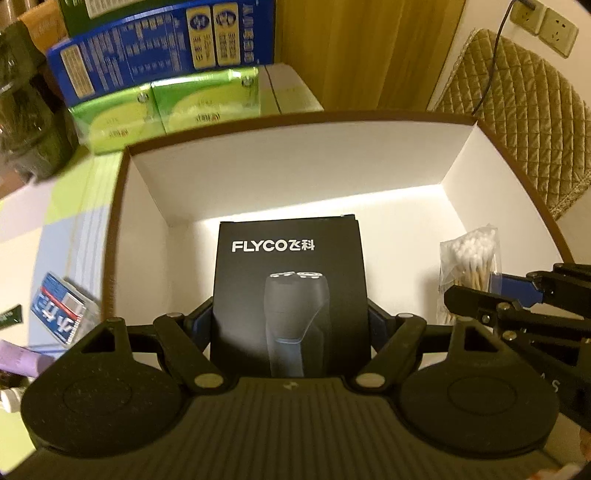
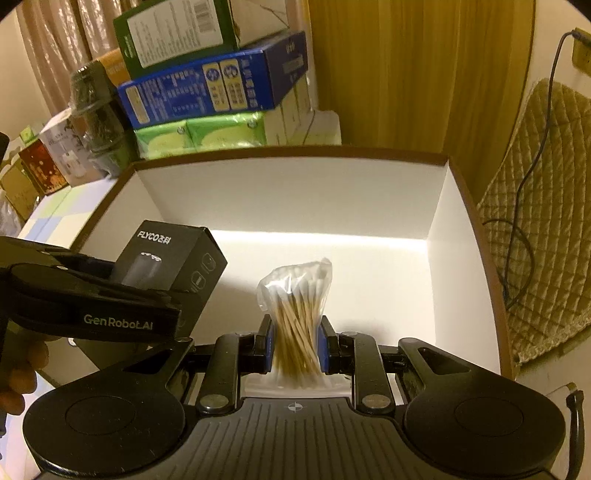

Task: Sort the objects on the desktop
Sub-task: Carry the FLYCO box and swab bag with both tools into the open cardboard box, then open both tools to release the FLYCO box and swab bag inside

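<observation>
My left gripper [image 1: 290, 317] is shut on a black FLYCO shaver box [image 1: 290, 291], its blue pads pressing both sides, and holds it upright inside a large white storage box [image 1: 288, 173] with a brown rim. My right gripper [image 2: 295, 345] is shut on a clear bag of cotton swabs [image 2: 297, 314], also held over the white storage box [image 2: 291, 192]. In the left wrist view the bag of cotton swabs [image 1: 469, 258] and the right gripper [image 1: 513, 291] show at the right. The right wrist view has the shaver box [image 2: 173, 262] at the left, clamped in the left gripper [image 2: 122, 284].
Behind the storage box stand stacked cartons: green tissue packs [image 1: 162, 110], a blue carton [image 1: 159, 51] and a green carton [image 2: 177, 33]. A small blue-and-white packet [image 1: 61, 306] and a purple item [image 1: 18, 360] lie on the desk at left. A quilted cushion [image 1: 517, 122] and wall sockets [image 1: 543, 22] are at right.
</observation>
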The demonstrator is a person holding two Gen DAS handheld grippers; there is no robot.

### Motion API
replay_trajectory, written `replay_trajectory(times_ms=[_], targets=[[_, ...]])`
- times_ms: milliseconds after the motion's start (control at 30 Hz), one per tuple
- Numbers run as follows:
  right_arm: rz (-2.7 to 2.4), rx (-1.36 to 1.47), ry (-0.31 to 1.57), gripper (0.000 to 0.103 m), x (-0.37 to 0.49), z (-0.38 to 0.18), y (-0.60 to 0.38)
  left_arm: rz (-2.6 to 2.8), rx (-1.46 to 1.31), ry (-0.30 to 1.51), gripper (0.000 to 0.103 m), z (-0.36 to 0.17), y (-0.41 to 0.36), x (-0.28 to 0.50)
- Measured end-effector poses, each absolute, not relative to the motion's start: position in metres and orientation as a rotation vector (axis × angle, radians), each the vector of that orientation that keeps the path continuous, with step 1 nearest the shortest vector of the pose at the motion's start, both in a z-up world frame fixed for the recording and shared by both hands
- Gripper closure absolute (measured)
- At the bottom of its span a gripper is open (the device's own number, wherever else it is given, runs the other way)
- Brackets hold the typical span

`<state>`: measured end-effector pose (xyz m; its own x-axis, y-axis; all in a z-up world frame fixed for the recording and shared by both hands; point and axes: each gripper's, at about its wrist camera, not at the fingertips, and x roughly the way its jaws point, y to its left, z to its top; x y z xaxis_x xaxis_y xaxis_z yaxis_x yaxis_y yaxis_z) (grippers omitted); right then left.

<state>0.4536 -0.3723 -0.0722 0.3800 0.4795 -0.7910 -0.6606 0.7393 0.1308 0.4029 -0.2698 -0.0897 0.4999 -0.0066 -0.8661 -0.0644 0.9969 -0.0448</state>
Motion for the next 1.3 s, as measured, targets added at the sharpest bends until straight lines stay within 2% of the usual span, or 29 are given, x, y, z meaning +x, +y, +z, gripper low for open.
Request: replay_trajectory(times_ms=[200, 767, 833, 900, 1033, 1200, 1300], targets=[[0.749, -0.223, 0.967, 0.083, 0.459, -0.078, -0.370, 0.027, -0.091, 1.099, 0.027, -0.102, -0.270, 0.409], [0.784, -0.217, 0.986, 0.082, 0.459, -0.081, -0.352, 0.030, -0.060, 1.047, 0.027, -0.079, -0.259, 0.400], [0.786, -0.212, 0.990, 0.071, 0.458, -0.081, -0.353, 0.027, -0.069, 1.033, 0.027, -0.074, -0.257, 0.398], [0.770, -0.199, 0.960, 0.030, 0.456, -0.078, -0.355, 0.026, -0.072, 1.018, 0.026, -0.069, -0.255, 0.395], [0.781, -0.199, 0.937, 0.027, 0.450, -0.071, -0.356, 0.025, -0.088, 0.986, 0.021, -0.056, -0.249, 0.387], [0.785, -0.179, 0.916, 0.011, 0.442, -0.065, -0.361, 0.033, -0.103, 0.937, 0.018, -0.037, -0.241, 0.373], [0.784, -0.162, 0.910, 0.008, 0.436, -0.062, -0.365, 0.037, -0.099, 0.919, 0.015, -0.029, -0.238, 0.364]])
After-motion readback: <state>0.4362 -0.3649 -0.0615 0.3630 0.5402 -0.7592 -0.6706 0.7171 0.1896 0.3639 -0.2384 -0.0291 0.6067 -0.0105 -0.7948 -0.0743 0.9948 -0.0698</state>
